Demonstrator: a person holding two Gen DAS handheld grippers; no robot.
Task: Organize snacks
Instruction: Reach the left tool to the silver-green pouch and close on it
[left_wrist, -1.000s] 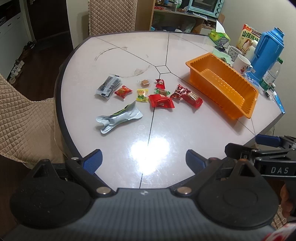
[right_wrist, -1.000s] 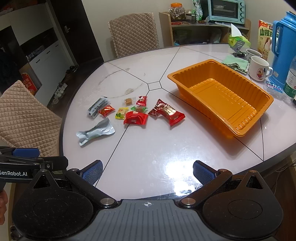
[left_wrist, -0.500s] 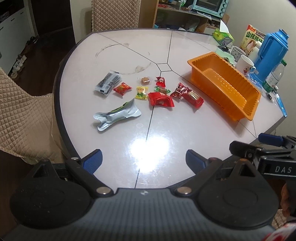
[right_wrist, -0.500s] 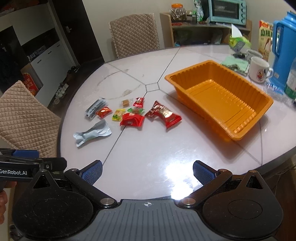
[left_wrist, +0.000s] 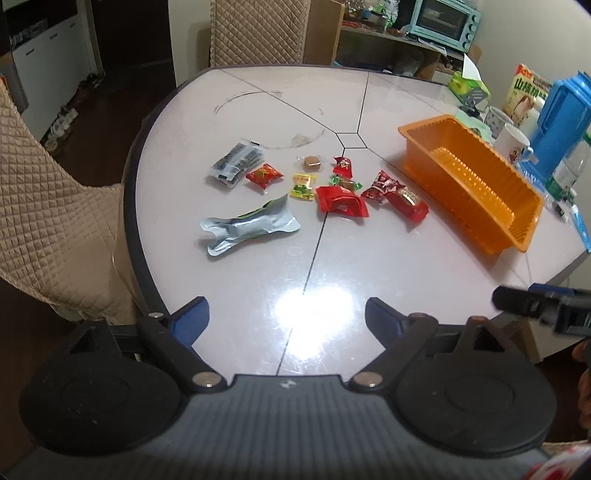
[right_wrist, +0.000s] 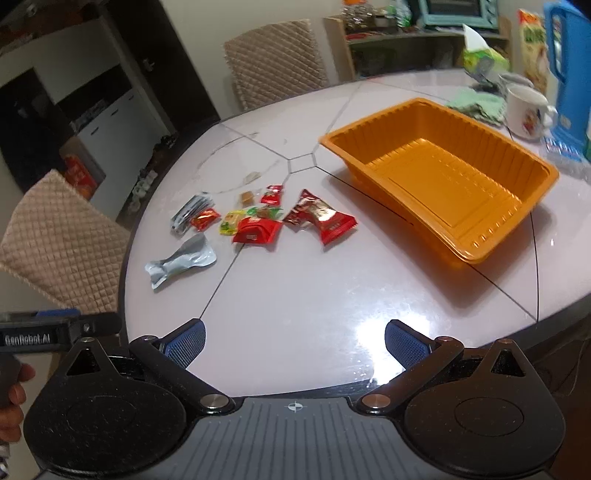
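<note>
Both the left gripper (left_wrist: 286, 319), its jaws just narrowed slightly, and the right gripper (right_wrist: 294, 341) gape empty above the near edge of the white round table (right_wrist: 314, 295), small wrapped snacks (right_wrist: 255, 221) scattered mid-table beside the empty orange ribbed plastic tray (right_wrist: 443, 177).

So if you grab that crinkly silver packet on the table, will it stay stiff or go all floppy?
Probably floppy: the silver packet already lies twisted and creased, so its ends would likely droop. It looks flattened and maybe nearly empty, so likely light. Its shiny foil might slide across the glossy table if pushed rather than pinched.
</note>
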